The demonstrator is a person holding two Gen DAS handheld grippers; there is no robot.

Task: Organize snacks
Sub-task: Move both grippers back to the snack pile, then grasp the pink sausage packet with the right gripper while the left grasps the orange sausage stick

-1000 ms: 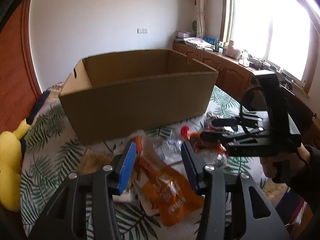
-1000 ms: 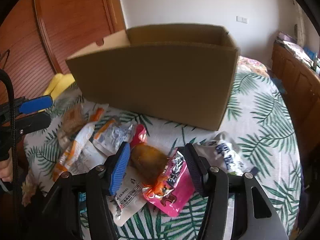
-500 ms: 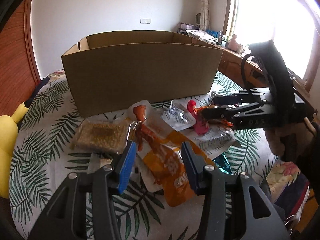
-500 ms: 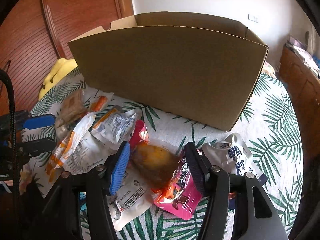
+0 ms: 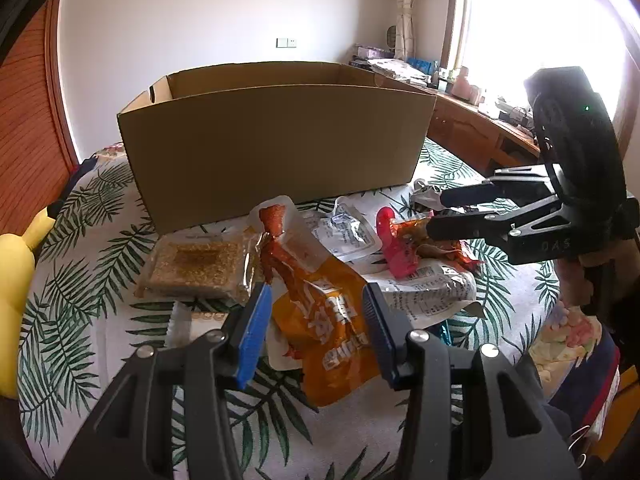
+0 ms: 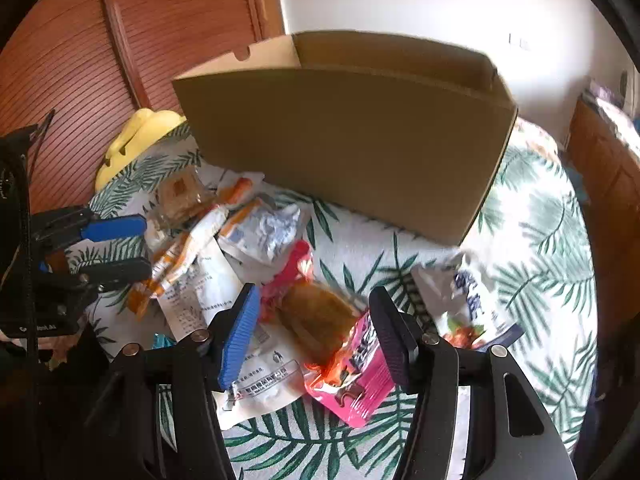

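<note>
Leaf-printed cloth (image 5: 92, 264) is covering the surface where the snacks are lying, with a white wall and a bright window behind.

Nearest the left wrist camera, the left gripper (image 5: 316, 300) is hanging with its jaws apart over an orange snack pouch (image 5: 336, 336), the pads not pressing on it. Just beyond, a clear packet of grain bar (image 5: 196, 264) is lying to the left of the pouch, touching its upper end. A small clear-and-white packet (image 5: 352, 232) is sitting further back, near the box.

In the right wrist view, the right gripper (image 6: 316, 312) is also standing with its jaws apart, framing a pink packet with a brown snack (image 6: 332, 328) that is resting on a white printed pouch (image 6: 264, 376). Neither pad is visibly pressing on the packet. To the right, a white and blue packet (image 6: 468, 300) is lying on the cloth, apart from the pink one. To the left, more wrappers are heaped together, and the left gripper's blue pad and dark finger are showing beside them.

Behind the pile, an open cardboard box (image 5: 276, 148) is standing upright on the cloth, its near wall close to the farthest snacks. From these angles its floor is hidden, so I cannot tell what is lying inside. A yellow soft toy (image 6: 136, 140) is lying at the box's left end, against a reddish wooden slatted door (image 6: 80, 60).
</note>
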